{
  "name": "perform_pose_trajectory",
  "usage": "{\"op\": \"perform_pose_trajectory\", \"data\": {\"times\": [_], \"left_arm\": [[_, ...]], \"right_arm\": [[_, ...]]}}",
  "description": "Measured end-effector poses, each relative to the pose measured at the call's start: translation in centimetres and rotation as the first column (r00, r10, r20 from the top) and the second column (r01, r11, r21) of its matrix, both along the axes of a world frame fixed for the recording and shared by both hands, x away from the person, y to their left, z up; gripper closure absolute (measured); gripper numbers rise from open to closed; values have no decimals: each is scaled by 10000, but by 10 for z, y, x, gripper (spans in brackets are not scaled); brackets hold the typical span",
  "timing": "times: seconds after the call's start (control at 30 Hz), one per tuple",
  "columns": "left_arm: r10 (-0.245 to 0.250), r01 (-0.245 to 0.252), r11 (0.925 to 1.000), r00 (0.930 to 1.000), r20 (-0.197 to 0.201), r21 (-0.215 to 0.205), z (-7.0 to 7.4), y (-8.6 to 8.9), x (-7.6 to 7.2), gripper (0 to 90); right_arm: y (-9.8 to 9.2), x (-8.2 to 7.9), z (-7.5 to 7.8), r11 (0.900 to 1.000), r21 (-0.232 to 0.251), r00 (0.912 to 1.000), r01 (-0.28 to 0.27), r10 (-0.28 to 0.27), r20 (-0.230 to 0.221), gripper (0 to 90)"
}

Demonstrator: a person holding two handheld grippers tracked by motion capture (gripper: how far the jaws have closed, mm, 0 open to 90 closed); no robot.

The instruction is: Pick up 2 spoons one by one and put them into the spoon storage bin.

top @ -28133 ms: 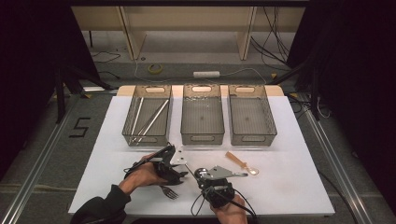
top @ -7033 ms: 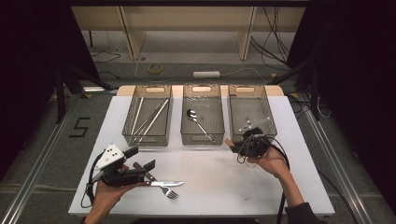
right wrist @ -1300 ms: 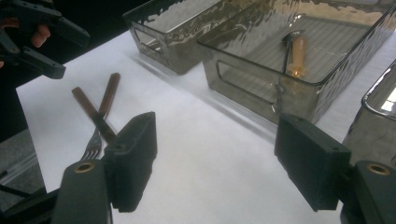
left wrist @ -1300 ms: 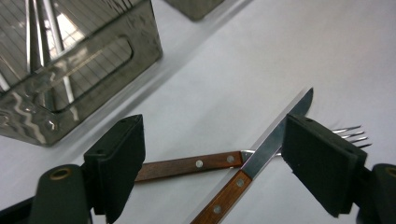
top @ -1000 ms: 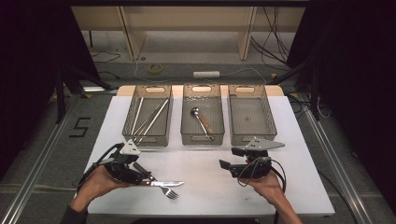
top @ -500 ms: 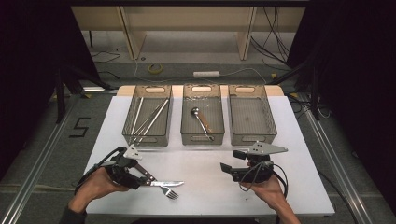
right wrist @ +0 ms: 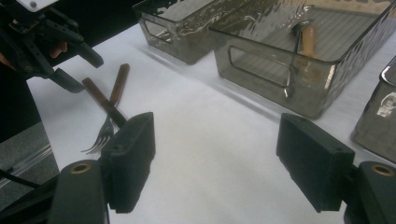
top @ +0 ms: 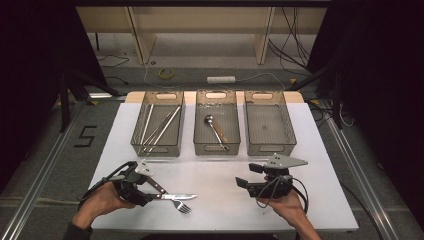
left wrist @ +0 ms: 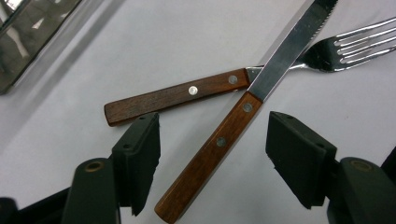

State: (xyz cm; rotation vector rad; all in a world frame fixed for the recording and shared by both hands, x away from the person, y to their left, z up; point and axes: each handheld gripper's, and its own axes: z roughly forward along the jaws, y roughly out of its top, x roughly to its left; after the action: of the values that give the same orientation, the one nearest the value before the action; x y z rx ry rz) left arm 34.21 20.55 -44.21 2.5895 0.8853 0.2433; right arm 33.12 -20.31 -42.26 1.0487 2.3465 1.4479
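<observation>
Your white table (top: 320, 150) carries three grey bins along its far edge: left bin (top: 159, 125), middle bin (top: 216, 125), right bin (top: 270, 125). Near the front-left corner, knife (top: 170, 192) and fork (top: 172, 200) lie crossed, touching.

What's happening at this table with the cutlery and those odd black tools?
A person is sorting cutlery into three clear plastic bins. The left gripper, its jaws just closing, straddles the wooden-handled knife lying across a wooden-handled fork on the white table, not yet pinching it. The right gripper hovers open. A spoon lies in the middle bin, thin metal sticks in the left.
</observation>
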Motion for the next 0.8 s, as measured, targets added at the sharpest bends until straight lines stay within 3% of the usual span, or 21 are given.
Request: {"op": "perform_pose_trajectory", "data": {"times": [0.43,0.6,0.8], "left_arm": [[-405,427,9970,9986,-341,653,-10,1,1,450],[-714,754,9926,9965,-443,957,-14,0,1,488],[-944,993,9898,9942,-519,1025,-16,-3,1,529]], "right_arm": [[3,-5,-2,9998,7,9998,-189,189,-74,288],[3,-7,-2,9998,5,9997,-217,217,-116,288],[4,-8,-2,9995,-5,9994,-301,301,-142,288]]}}
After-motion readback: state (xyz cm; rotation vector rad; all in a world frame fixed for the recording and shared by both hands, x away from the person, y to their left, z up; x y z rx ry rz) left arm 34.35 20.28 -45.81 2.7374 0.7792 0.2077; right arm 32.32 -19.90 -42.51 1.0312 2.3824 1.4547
